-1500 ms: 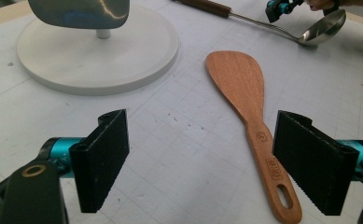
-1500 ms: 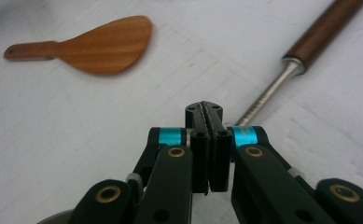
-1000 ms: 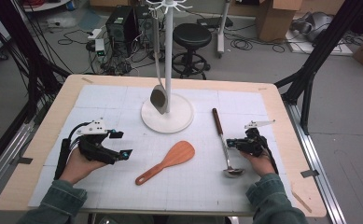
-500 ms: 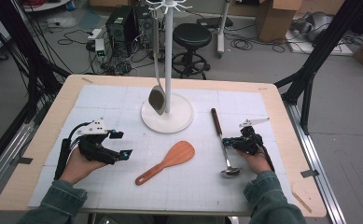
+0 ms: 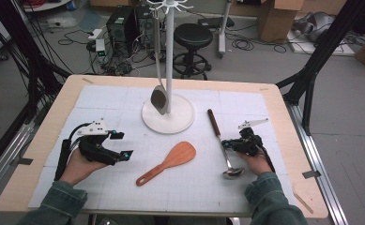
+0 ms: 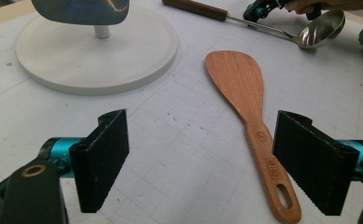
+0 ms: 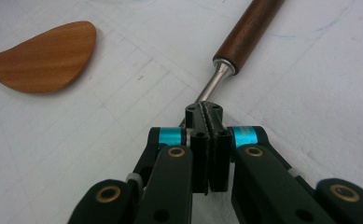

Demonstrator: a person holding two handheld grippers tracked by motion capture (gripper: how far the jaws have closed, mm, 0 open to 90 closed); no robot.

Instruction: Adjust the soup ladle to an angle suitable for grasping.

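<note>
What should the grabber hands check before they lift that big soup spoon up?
1. Right gripper shut on the ladle shaft: ok.
2. Grip spot: on the metal shaft below the wooden handle; balance when lifted: cannot tell.
3. Left gripper open and holding nothing: ok.
4. Wooden spatula lying apart from the ladle: ok.
5. Free hook on the white stand: cannot tell, top is cut off.
6. Spoon already hanging there may get bumped: not ok.

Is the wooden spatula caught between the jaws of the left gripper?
No, the left gripper stands wide open, and the wooden spatula lies flat on the table, touched by neither jaw.
</note>
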